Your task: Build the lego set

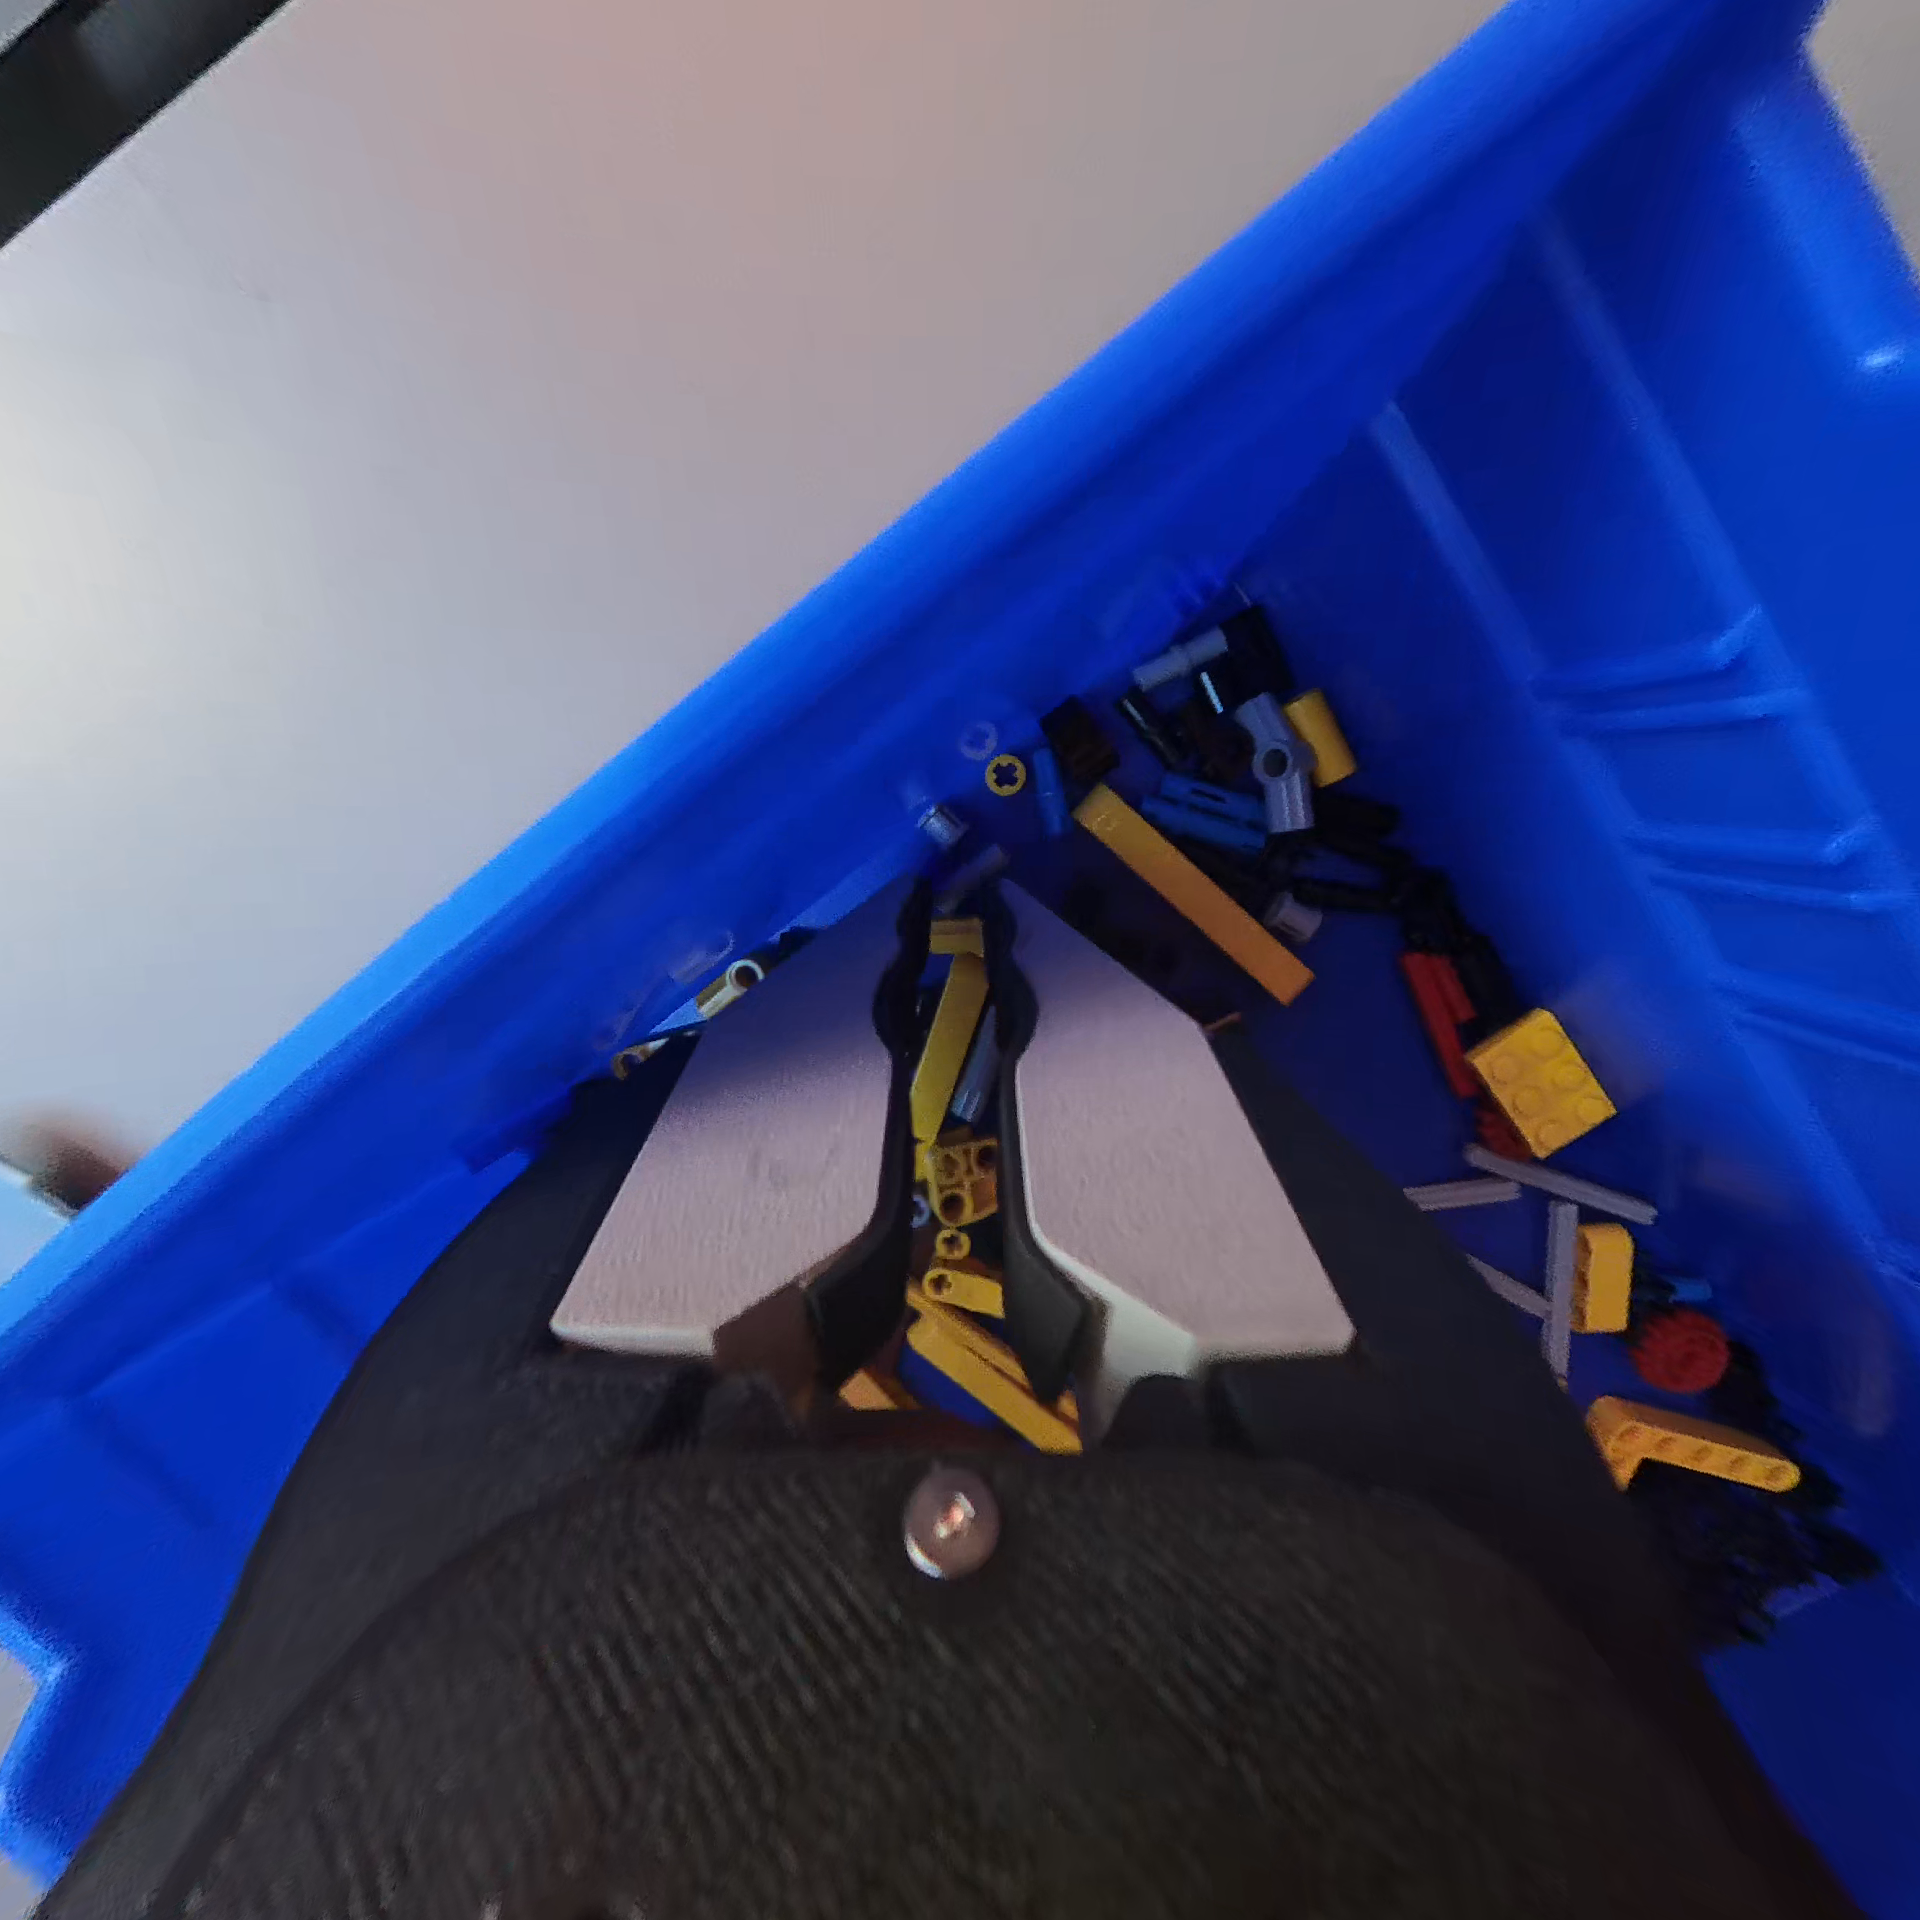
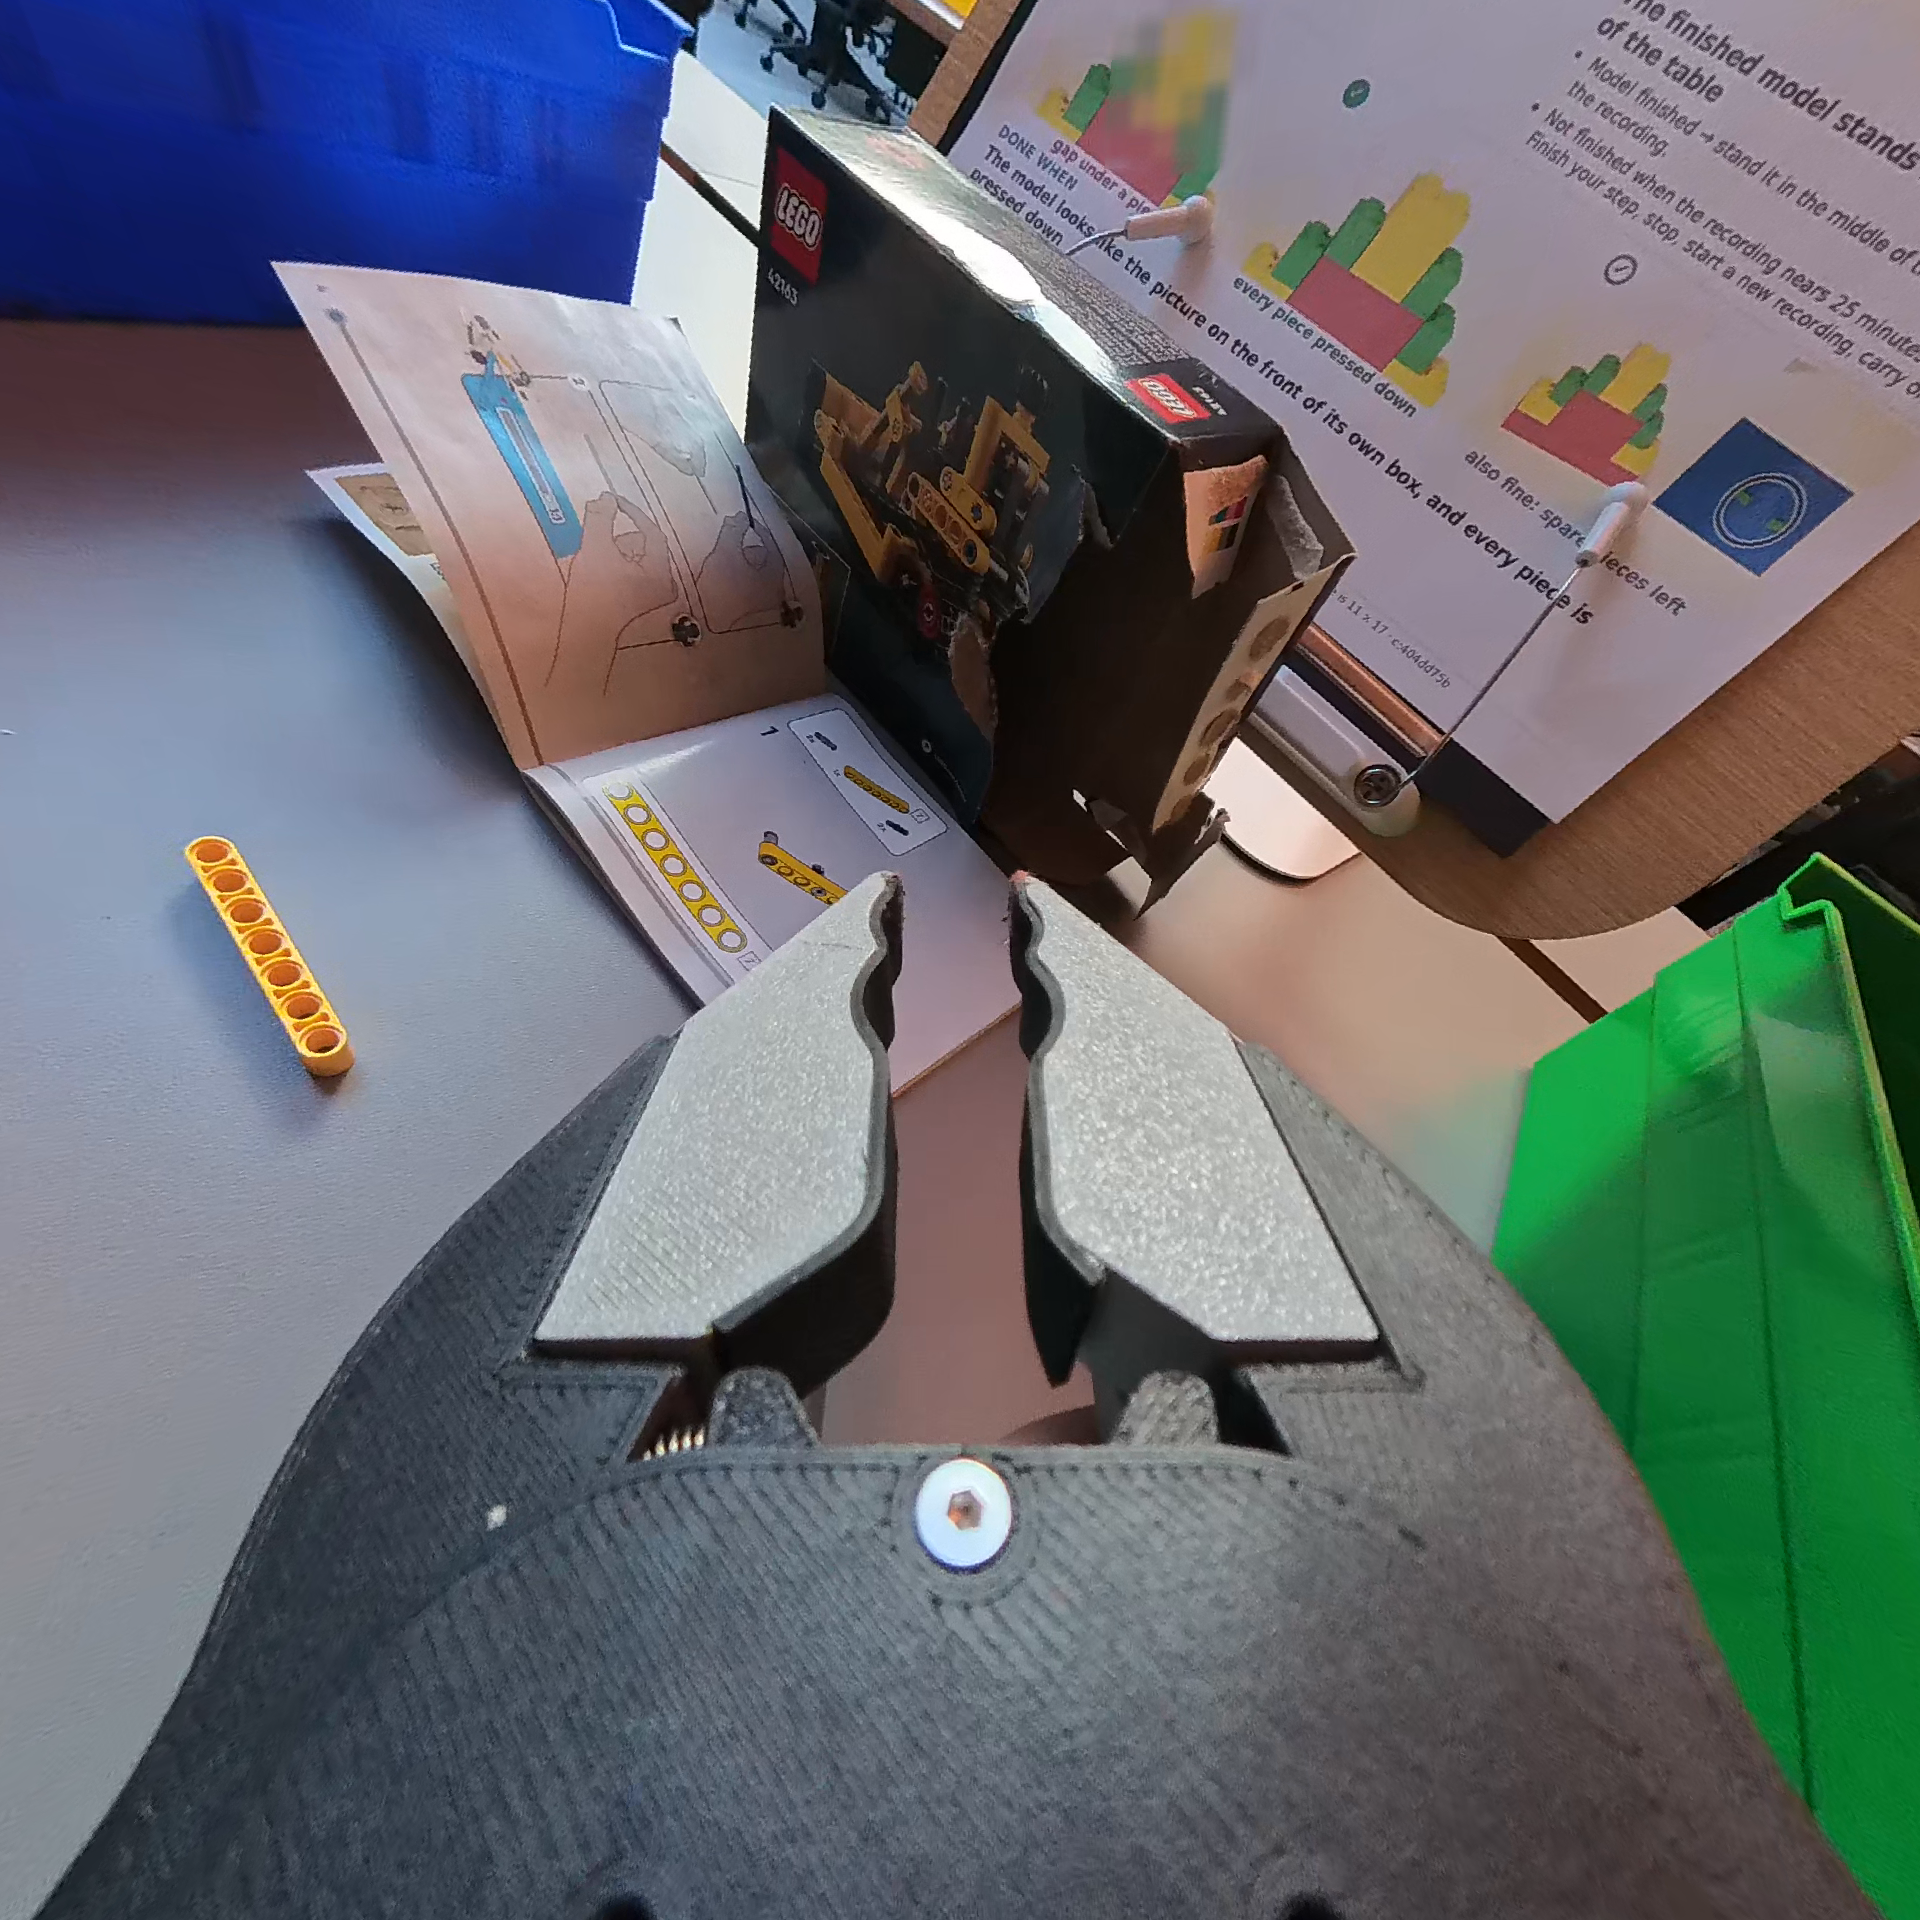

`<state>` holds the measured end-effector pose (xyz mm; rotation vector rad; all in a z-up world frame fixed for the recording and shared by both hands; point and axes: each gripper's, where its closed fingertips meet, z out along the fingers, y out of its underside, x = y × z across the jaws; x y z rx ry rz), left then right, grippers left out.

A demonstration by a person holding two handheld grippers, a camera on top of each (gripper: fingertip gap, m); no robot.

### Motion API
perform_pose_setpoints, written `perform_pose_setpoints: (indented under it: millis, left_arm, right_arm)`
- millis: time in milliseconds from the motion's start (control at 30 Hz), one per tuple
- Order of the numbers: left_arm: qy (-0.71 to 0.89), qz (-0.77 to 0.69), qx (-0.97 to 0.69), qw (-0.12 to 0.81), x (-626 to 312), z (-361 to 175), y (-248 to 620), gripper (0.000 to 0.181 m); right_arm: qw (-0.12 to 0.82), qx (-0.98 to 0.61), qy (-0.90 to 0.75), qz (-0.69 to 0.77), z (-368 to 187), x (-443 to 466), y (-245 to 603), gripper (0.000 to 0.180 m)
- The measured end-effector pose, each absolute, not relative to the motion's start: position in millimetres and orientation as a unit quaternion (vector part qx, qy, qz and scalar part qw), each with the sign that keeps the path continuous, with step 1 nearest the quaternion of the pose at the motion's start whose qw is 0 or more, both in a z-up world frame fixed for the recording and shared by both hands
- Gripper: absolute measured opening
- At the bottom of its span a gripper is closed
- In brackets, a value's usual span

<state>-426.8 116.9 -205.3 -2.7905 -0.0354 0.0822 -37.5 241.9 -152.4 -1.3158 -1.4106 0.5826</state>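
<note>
My left gripper (image 1: 961,896) is down inside a blue bin (image 1: 790,727), its tips close to the bin's wall. Its jaws stand a narrow gap apart, and yellow pieces (image 1: 951,1023) lying in the bin show through the gap. A small grey pin (image 1: 943,823) lies just past the tips. More loose pieces lie to the right: a long yellow plate (image 1: 1195,904), a yellow brick (image 1: 1540,1081), black pins (image 1: 1340,883) and grey axles (image 1: 1558,1195). My right gripper (image 2: 956,899) is open and empty above the table. A yellow seven-hole beam (image 2: 268,956) lies on the table to its left.
An open instruction booklet (image 2: 665,665) lies ahead of the right gripper, leaning on a dark set box (image 2: 997,499). A board with a printed sheet (image 2: 1558,260) stands behind. A green bin (image 2: 1745,1247) is at the right, and the blue bin (image 2: 312,156) at the far left. Tip to tip, the grippers are about 40 centimetres apart. The yellow brick (image 1: 1540,1081) is closer to my left gripper, around 11 centimetres from its tips; the right tips are 30 centimetres off.
</note>
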Motion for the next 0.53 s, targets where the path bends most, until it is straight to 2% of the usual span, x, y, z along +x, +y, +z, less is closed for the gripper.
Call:
perform_pose_setpoints:
  millis: [333,533]
  left_arm:
    - [0.012,0.092,-0.968,0.233,-413,-153,107,0.008]
    - [0.182,0.003,-0.913,0.365,-270,-60,118,0.007]
  right_arm:
    - [0.527,-0.55,-0.592,0.262,-151,-38,238,0.017]
    - [0.529,-0.548,-0.59,0.267,-148,-39,237,0.017]
